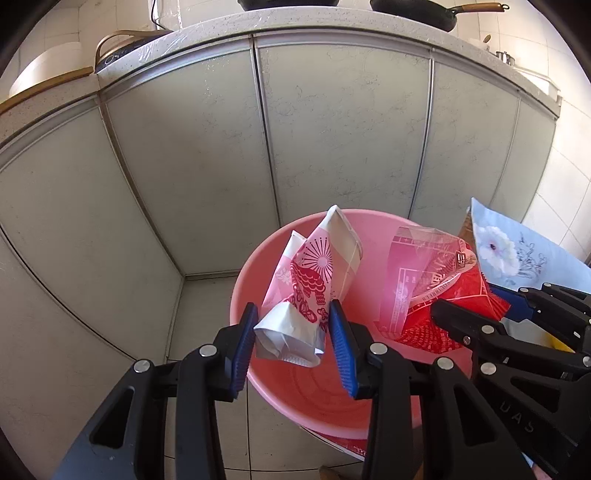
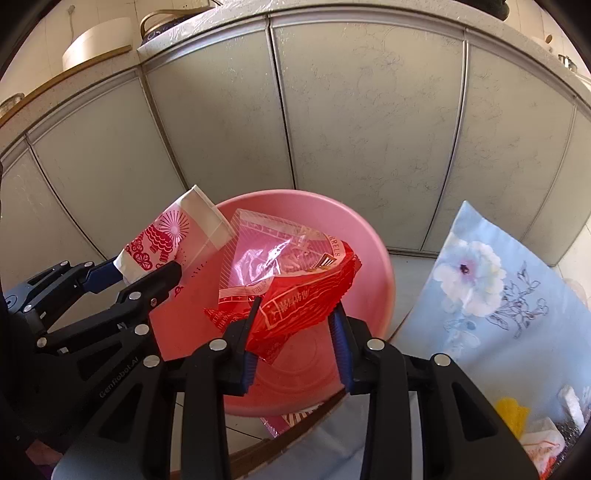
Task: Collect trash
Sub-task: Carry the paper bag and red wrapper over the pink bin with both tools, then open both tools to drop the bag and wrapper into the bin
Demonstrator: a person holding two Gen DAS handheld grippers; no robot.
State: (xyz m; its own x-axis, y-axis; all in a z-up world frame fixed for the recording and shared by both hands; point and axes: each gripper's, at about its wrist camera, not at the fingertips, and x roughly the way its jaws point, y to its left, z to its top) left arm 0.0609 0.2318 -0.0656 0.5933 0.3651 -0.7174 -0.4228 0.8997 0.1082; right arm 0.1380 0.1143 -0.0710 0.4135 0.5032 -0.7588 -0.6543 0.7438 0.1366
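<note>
My left gripper (image 1: 292, 308) is shut on a crumpled pink-and-white wrapper (image 1: 314, 266) with a red pattern, and holds it over a pink plastic basin (image 1: 314, 391) on the floor. To its right, my right gripper (image 1: 476, 302) is shut on a red and clear plastic wrapper (image 1: 424, 266), also above the basin. In the right wrist view the right gripper (image 2: 297, 306) pinches the red wrapper (image 2: 295, 273) over the basin (image 2: 369, 266). There the left gripper (image 2: 144, 266) comes in from the left with the pink-and-white wrapper (image 2: 173, 232) sticking up from it.
Pale cabinet doors (image 1: 332, 129) stand close behind the basin, under a counter with pans (image 1: 436, 11). A blue floral cushion (image 2: 487, 288) leans at the right. Yellow and white scraps (image 2: 511, 413) lie below it. A flat red sheet (image 2: 295, 417) lies under the basin.
</note>
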